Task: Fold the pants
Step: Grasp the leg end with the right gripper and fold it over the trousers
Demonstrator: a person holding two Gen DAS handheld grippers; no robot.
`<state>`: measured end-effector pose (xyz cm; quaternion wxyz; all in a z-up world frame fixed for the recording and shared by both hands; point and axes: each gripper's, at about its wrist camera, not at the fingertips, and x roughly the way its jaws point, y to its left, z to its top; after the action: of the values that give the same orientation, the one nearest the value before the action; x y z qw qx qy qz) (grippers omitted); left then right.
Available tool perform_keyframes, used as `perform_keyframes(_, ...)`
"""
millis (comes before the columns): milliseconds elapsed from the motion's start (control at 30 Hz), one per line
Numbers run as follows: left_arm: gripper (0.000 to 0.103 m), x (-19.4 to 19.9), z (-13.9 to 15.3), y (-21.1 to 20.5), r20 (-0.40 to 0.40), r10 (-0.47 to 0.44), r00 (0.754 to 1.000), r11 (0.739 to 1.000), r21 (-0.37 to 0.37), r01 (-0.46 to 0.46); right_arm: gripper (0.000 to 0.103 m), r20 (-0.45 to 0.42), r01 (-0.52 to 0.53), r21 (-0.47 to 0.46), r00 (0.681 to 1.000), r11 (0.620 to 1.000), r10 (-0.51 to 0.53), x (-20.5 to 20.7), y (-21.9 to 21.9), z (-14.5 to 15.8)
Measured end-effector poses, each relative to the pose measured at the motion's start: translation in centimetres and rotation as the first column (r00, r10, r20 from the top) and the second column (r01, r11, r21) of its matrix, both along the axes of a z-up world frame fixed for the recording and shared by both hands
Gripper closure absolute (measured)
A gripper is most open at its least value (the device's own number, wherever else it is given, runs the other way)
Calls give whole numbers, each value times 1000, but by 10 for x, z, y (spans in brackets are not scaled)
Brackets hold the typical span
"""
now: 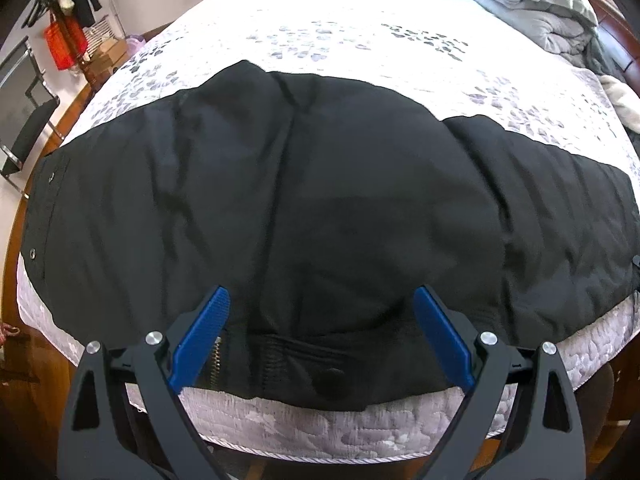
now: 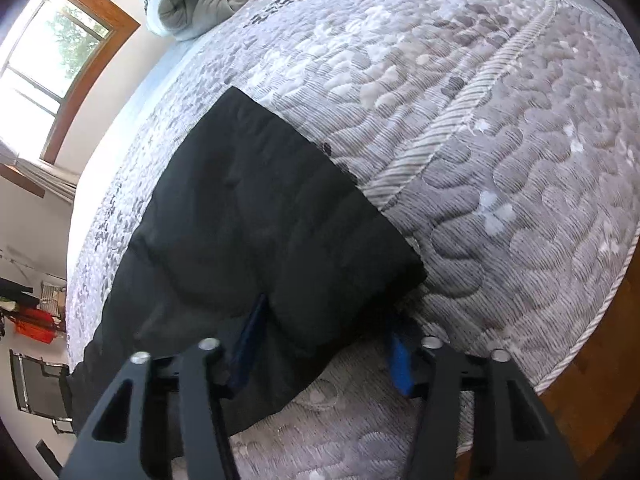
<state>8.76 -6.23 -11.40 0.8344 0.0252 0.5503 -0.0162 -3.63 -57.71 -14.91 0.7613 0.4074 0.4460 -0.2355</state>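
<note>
Currently: black pants (image 1: pixel 320 200) flat on quilted mattress (image 1: pixel 304 432); no legible labels. Left gripper (image 1: pixel 322 304) released above waistband; right gripper (image 2: pixel 332 320) straddles leg hem, grasp uncertain.

Black pants (image 2: pixel 256 240) hide the right jaws' blue tips.

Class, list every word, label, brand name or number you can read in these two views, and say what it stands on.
None can be read.
Mattress: dark marks near its far end in the right wrist view may be print, but are too blurred to read.
Black pants: no visible label or lettering.
</note>
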Motion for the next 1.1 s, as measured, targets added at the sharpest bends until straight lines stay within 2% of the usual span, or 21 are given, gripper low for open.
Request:
perform_keyframes(100, 10, 1, -2, 1, -6, 12, 1000, 1000, -17, -12, 78, 21, -30, -45, 999, 999, 31, 3, 8, 9)
perform_keyframes(233, 10, 3, -2, -14, -9, 5, 1000, 997, -78, -6, 86, -39, -121, -237, 993, 964, 115, 17, 37, 38)
perform_keyframes(300, 10, 4, -2, -26, -6, -17, 1000, 996, -84, 16, 87, -34, -181, -334, 983, 925, 180, 26, 61, 61)
perform_keyframes(367, 10, 5, -5, -38, 4, -29, 1000, 999, -41, 29, 88, 2, -237, -380, 966, 894, 257, 34, 83, 81)
perform_keyframes(433, 10, 6, -10, -46, -1, -40, 999, 999, -12, 40, 88, -6, -305, -451, 941, 839, 339, 43, 112, 101)
perform_keyframes(500, 10, 6, -11, -47, 4, -41, 999, 999, -7, 41, 88, -42, -379, -515, 907, 769, 419, 54, 143, 115)
perform_keyframes(600, 10, 5, -11, -43, 7, -35, 999, 999, -16, 36, 88, -98, -509, -574, 820, 641, 564, 71, 201, 125)
perform_keyframes(700, 10, 5, -11, -38, 5, -22, 1000, 1000, -22, 22, 88, -135, -594, -580, 745, 558, 653, 84, 247, 120)
perform_keyframes(767, 10, 6, -11, -35, 3, -15, 1000, 999, -32, 15, 88, -160, -636, -575, 705, 515, 691, 94, 271, 111)
perform_keyframes(967, 10, 8, -11, -29, -1, -1, 1000, 999, -45, 1, 88, -234, -717, -529, 637, 454, 734, 107, 316, 79)
perform_keyframes(1067, 10, 9, -12, -27, -5, 0, 1000, 999, -48, -1, 88, -241, -765, -505, 571, 401, 785, 102, 338, 68)
perform_keyframes(1100, 10, 9, -12, -26, -5, 0, 1000, 999, -46, -1, 88, -242, -785, -495, 535, 371, 809, 100, 348, 65)
